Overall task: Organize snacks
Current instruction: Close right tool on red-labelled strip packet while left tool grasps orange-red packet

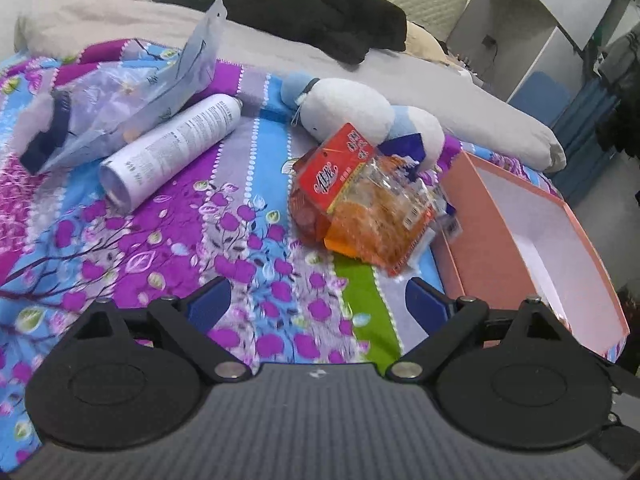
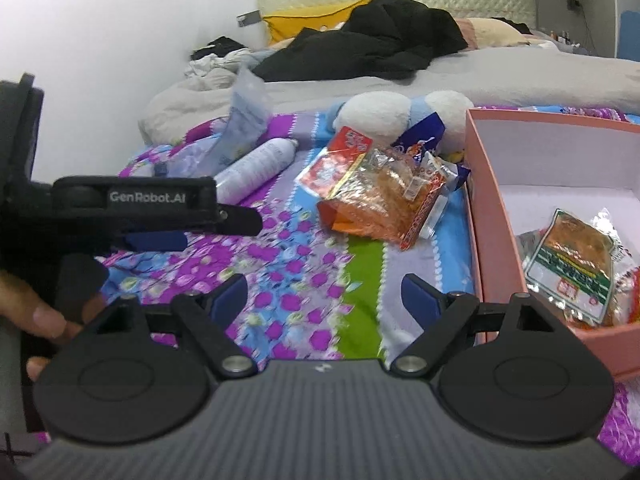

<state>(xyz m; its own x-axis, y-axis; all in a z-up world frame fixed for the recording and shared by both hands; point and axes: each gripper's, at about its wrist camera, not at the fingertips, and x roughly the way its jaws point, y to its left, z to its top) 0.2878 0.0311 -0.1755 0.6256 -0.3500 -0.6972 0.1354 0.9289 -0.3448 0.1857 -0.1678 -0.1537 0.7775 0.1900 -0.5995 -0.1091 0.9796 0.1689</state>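
Observation:
A heap of orange and red snack packets (image 1: 360,204) (image 2: 380,200) lies on the flowered bedspread beside an open pink box (image 1: 480,240) (image 2: 492,220). Inside the box rests a green-labelled snack packet (image 2: 576,268), with more wrappers under it. My left gripper (image 1: 318,296) is open and empty, short of the heap and a little to its left. My right gripper (image 2: 324,292) is also open and empty, over the bedspread just left of the box wall. In the right wrist view the left gripper (image 2: 208,230) shows from the side at the left.
A white spray can (image 1: 172,148) (image 2: 256,168) and a clear plastic bag (image 1: 140,92) lie at the left. A white and blue plush toy (image 1: 360,108) (image 2: 400,116) sits behind the heap. Black clothing (image 2: 380,40) covers the far bed. A person's hand (image 2: 40,312) holds the left gripper.

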